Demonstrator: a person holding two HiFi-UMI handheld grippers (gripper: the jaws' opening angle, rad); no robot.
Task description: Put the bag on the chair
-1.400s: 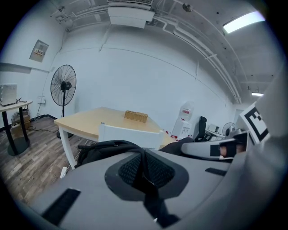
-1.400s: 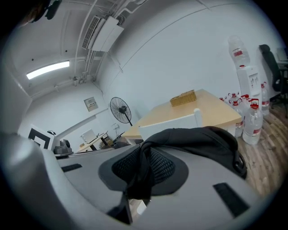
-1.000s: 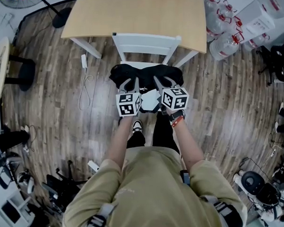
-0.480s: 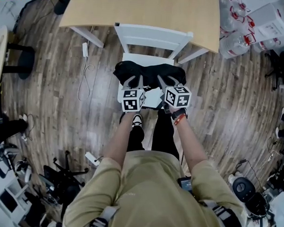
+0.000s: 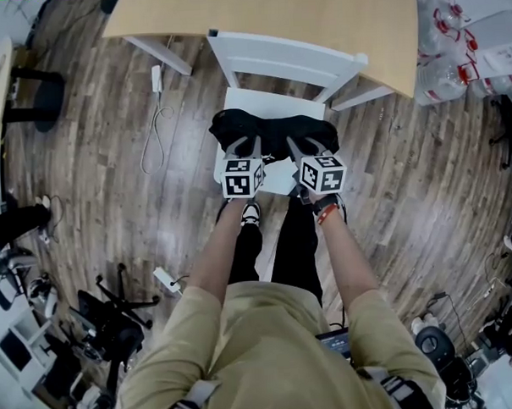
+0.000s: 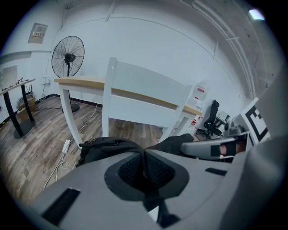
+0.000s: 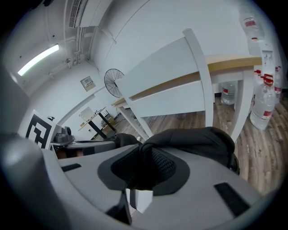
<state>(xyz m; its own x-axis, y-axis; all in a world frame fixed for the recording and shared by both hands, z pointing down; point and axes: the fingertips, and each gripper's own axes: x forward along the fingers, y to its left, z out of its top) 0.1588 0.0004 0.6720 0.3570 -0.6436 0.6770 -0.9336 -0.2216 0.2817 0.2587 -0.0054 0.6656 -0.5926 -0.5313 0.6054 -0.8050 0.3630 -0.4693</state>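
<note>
Lying slumped on the chair [image 5: 273, 101] seat, the black bag [image 5: 274, 132] sits right at the tips of both claws. The left gripper [image 6: 145, 164] has its jaws pressed together on a thin fold of the bag. The right gripper [image 7: 144, 164] pinches a thicker fold, its jaws opening while the pads touch the cloth. The chair stands on a wood-plank floor [image 5: 111, 189], its back at the edge of a pale table [image 5: 315, 10] — a white cable [image 5: 156, 136] trails at the left, water bottles [image 5: 445, 64] stand at the right, and a fan [image 6: 67, 56] is by the wall. The marker cubes cover the bag's near edge, and the seat's front shows only in part.
</note>
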